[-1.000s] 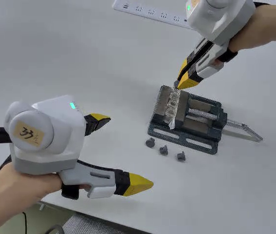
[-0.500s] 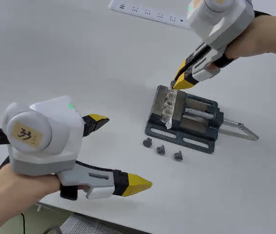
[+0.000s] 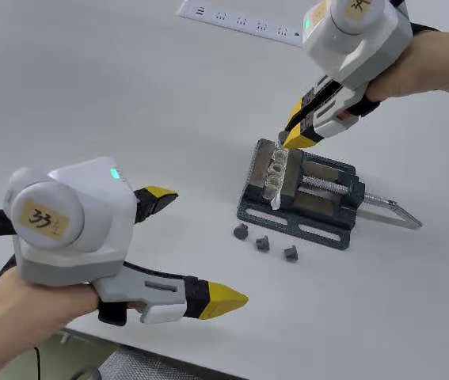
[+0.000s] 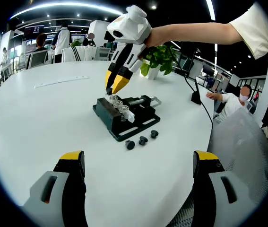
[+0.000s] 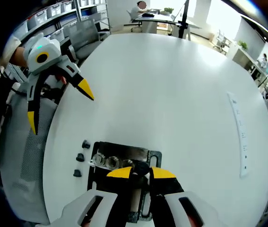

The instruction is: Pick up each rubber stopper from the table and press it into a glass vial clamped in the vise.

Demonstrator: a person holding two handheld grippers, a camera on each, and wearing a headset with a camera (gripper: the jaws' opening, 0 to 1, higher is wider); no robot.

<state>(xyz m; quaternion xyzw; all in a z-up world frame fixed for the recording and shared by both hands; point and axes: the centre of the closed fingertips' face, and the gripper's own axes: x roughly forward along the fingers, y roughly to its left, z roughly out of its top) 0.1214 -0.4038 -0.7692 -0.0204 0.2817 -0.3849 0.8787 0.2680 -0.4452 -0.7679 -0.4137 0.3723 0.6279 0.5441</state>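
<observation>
A dark vise clamps a row of glass vials on the white table. My right gripper hovers just above the far end of the row, shut on a dark rubber stopper. From the right gripper view, the vials lie just left of the right gripper. Three loose stoppers sit in a line on the table in front of the vise. My left gripper is open and holds nothing, low at the near left. The left gripper view shows the vise, the stoppers and the right gripper.
A white power strip lies at the far edge of the table. The vise's handle sticks out to the right. In the left gripper view, a potted plant stands behind the vise, with people seated beyond.
My right gripper has edged slightly down toward the far vial, still holding the stopper. The left gripper has stayed put.
</observation>
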